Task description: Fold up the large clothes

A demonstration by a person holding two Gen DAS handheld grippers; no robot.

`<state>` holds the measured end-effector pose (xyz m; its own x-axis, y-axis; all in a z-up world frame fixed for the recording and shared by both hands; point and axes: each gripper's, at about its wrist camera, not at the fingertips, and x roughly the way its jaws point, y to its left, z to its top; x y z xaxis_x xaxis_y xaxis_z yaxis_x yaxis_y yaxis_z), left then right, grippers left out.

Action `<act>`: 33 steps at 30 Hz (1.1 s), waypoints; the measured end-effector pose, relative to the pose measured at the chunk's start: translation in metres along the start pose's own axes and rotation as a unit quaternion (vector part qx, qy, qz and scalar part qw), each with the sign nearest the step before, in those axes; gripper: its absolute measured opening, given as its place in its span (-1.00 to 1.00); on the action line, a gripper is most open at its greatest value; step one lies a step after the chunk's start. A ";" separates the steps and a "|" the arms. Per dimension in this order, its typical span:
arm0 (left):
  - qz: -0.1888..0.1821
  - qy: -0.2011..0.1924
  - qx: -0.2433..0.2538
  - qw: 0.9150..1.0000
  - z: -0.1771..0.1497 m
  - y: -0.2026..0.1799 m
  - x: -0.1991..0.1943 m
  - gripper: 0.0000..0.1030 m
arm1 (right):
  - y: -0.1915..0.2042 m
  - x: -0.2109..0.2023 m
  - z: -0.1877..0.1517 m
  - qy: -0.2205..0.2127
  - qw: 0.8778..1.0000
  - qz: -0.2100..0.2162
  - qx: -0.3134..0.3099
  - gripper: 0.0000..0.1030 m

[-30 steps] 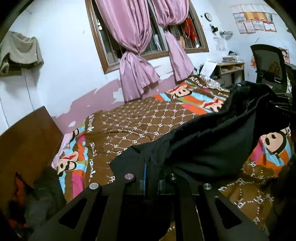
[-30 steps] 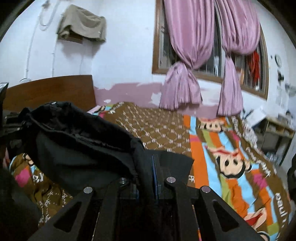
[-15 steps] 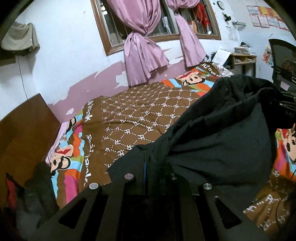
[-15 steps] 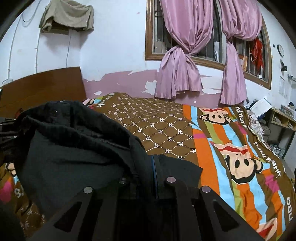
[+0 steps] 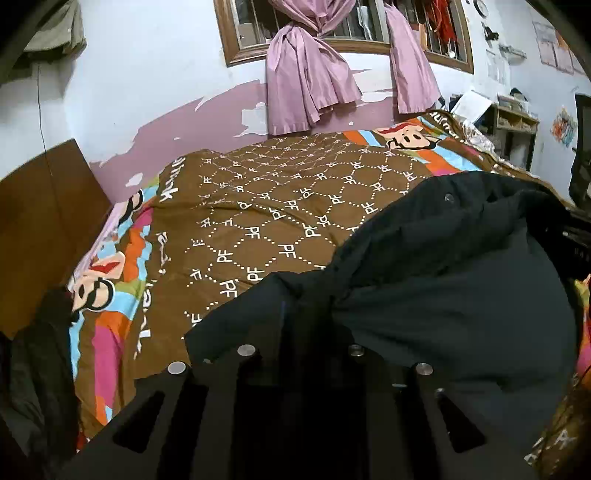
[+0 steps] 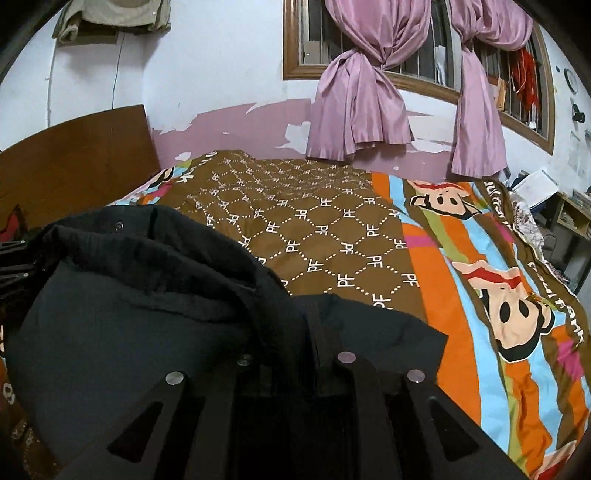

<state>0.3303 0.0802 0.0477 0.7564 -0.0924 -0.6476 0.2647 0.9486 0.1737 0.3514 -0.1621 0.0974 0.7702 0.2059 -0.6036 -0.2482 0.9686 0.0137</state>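
- The black garment (image 5: pixel 454 295) is stretched between my two grippers above the near part of the bed; its lower fabric sags toward the bedspread (image 5: pixel 280 206). A round snap button shows near its upper edge in both wrist views.
- My left gripper (image 5: pixel 306 332) has an edge of the garment running between its fingers. The jaws are opening, with only a narrow gap; the fabric is between them, and I cannot tell if the pads still press on it.
- My right gripper (image 6: pixel 295 332) has the opposite edge of the garment (image 6: pixel 147 314) between its fingers. These jaws are also opening; the cloth hides the fingertips, so I cannot tell whether the pads still clamp it.
- The brown centre panel of the bedspread (image 6: pixel 314 236) carries a dotted diamond grid, with the white letters "PF" repeated in each cell.
- Its striped borders in orange, blue, pink and green carry cartoon monkey faces (image 6: pixel 513 314). White lettering runs along the brown edge bands, but I cannot read it.
- A wooden headboard (image 5: pixel 40 229) stands at the left end of the bed.
- Pink curtains (image 6: pixel 362 92), knotted at mid-height, hang over a barred, wood-framed window (image 5: pixel 236 33) on the far wall.
- A shelf unit (image 5: pixel 513 122) stands at the far right; papers on the wall above it are too small to read.
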 end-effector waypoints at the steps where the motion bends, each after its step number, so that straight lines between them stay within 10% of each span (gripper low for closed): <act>1: 0.004 -0.002 0.002 1.000 0.000 0.001 0.000 -0.58 | 0.000 0.001 0.000 0.002 1.000 0.001 0.000 -0.72; 5: -0.008 -0.031 -0.053 0.998 0.004 0.019 -0.009 0.63 | -0.005 0.001 0.002 0.008 1.000 -0.004 0.003 -0.39; 9: -0.023 -0.078 -0.124 0.989 0.009 0.045 -0.033 0.68 | -0.014 -0.018 0.008 -0.026 0.999 -0.003 0.020 0.52; 12: -0.011 -0.101 -0.132 0.986 0.013 0.054 -0.052 0.69 | -0.018 -0.036 0.017 -0.044 0.999 -0.006 0.023 0.81; 21: -0.060 -0.126 -0.098 0.985 -0.025 0.036 -0.111 0.77 | -0.003 -0.090 -0.001 -0.044 0.999 0.029 0.011 0.94; 33: -0.169 -0.021 -0.023 0.985 -0.090 -0.048 -0.106 0.78 | 0.035 -0.097 -0.108 0.093 0.991 0.101 -0.007 0.96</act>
<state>0.1840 0.0716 0.0409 0.6532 -0.4170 -0.6320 0.4794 0.8739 -0.0810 0.2046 -0.1633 0.0701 0.5831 0.3643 -0.7261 -0.3955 0.9080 0.1380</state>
